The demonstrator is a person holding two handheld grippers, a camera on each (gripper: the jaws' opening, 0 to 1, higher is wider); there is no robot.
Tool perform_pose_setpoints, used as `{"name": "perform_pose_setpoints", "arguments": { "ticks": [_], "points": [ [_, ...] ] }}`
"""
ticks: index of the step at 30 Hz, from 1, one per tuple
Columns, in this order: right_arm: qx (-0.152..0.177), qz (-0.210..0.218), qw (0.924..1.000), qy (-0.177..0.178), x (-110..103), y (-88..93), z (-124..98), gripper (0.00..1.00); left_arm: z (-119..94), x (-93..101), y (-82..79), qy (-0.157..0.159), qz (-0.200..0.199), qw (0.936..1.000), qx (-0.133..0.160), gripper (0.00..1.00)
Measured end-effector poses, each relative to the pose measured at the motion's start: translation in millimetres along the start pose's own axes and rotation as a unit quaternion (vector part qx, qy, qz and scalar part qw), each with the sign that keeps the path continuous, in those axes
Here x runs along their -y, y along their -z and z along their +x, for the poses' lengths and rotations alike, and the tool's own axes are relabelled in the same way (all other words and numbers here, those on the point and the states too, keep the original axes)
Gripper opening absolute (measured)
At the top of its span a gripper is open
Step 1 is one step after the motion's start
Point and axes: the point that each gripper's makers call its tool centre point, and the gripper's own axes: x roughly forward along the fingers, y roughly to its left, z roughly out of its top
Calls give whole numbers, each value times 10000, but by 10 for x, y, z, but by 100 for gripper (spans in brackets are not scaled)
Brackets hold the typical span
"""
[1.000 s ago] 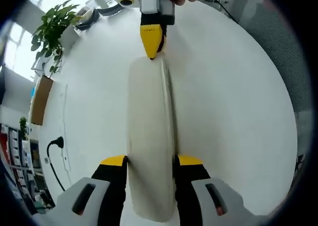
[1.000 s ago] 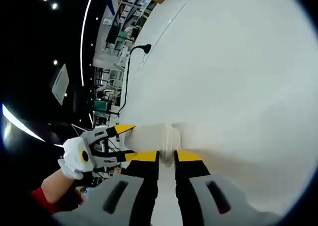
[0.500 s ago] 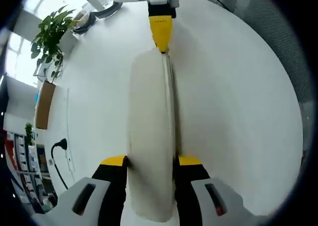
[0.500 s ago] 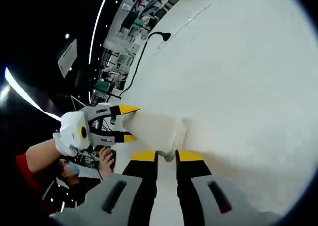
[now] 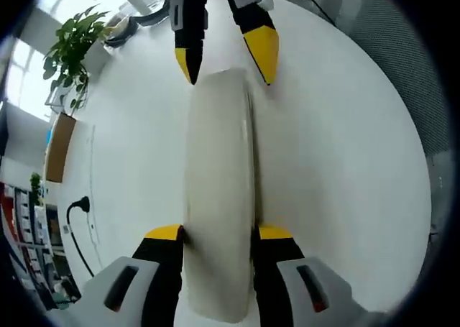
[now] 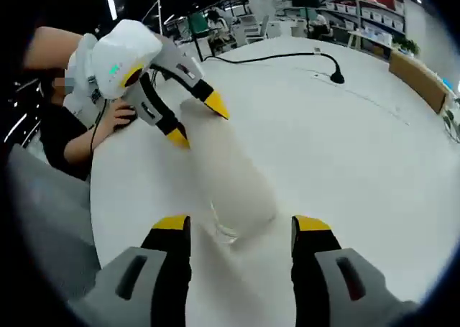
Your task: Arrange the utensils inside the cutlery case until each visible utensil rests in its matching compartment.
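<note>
A long cream-white cutlery case [image 5: 219, 190] lies lengthwise on the white table [image 5: 345, 162]. My left gripper [image 5: 219, 232] is shut on its near end, one yellow-tipped jaw on each long side. At the far end, my right gripper [image 5: 226, 57] is open, its fingertips just off the case's corners. In the right gripper view the case [image 6: 226, 169] runs away from my open right gripper [image 6: 241, 223], which straddles its near end without gripping. The left gripper [image 6: 195, 122] clamps the far end. No utensils are visible; the case looks closed.
A potted plant [image 5: 72, 47] and a wooden box [image 5: 57, 144] stand at the table's far left. A black power cable with plug [image 6: 334, 75] lies across the table. A person's hand [image 6: 118, 115] rests at the table edge behind the left gripper.
My right gripper has opened and let go of the case's end, backing off slightly. Its view has swung round. The left gripper keeps its hold.
</note>
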Motion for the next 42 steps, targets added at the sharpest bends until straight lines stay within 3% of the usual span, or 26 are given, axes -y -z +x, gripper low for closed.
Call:
{"name": "perform_pose_setpoints", "arguments": {
  "ticks": [2, 4, 6, 8, 10, 15, 24, 28, 32, 38, 42],
  "points": [
    [-189, -215, 9996, 12, 20, 13, 32, 53, -13, 35, 3, 12, -22, 10000, -7, 38],
    [-133, -156, 9998, -26, 43, -38, 63, 52, -22, 54, 6, -2, -79, 10000, -18, 38],
    [30, 85, 9994, -343, -2, -109, 106, 53, -31, 73, 8, -7, -115, 9999, -36, 38],
    [-297, -287, 9987, -303, 59, -41, 124, 53, -30, 74, 21, -37, -216, 9998, -8, 38],
    [-505, -664, 9961, -277, 88, -12, 122, 44, -28, 65, 34, -49, -356, 9993, 99, 39],
    [-545, -544, 9961, -428, 30, 1, 176, 39, -26, 91, 65, -48, -462, 9989, 100, 39],
    [-605, -915, 9928, -490, 13, 20, 168, 38, -32, 160, 74, 54, -723, 9973, 127, 40],
    [-444, -1139, 9904, -641, 11, 22, 159, 38, -47, 220, 57, 106, -1042, 9944, 138, 40],
    [-504, -1355, 9869, -709, -17, 28, 154, 38, -68, 291, 34, 158, -1391, 9901, 142, 40],
    [-538, -1724, 9817, -608, -62, 23, 147, 38, -77, 404, 27, 283, -1451, 9889, 115, 42],
    [-531, -1695, 9825, -568, -63, 21, 150, 38, -66, 391, 36, 276, -1433, 9892, 170, 42]
  ]
}}
